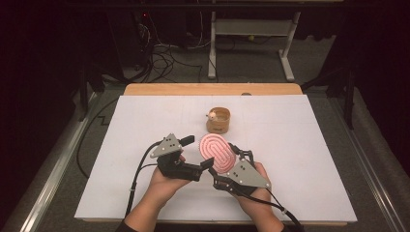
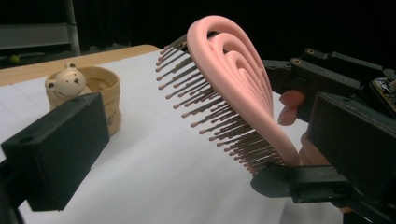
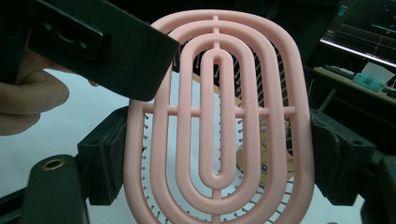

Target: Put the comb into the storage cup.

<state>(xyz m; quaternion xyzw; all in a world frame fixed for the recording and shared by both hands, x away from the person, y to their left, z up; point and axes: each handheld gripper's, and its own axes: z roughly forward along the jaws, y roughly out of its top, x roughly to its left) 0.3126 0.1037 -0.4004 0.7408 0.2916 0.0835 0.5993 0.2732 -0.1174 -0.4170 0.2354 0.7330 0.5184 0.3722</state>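
No readable writing on pink brush point(image 3: 219, 121) clamped by right tongs point(image 3: 219, 154).

Wooden cup point(image 1: 218, 121) on white table point(image 1: 300, 159)

Brush held over the table's near middle, cup set behind it.
The brush point(image 1: 218, 153) is gripped by the right gripper point(image 1: 235, 162) above the table point(image 1: 300, 145); the left gripper point(image 1: 198, 152) is placed just left of it; a bear point(image 1: 212, 115) sits in the cup point(image 1: 218, 120).
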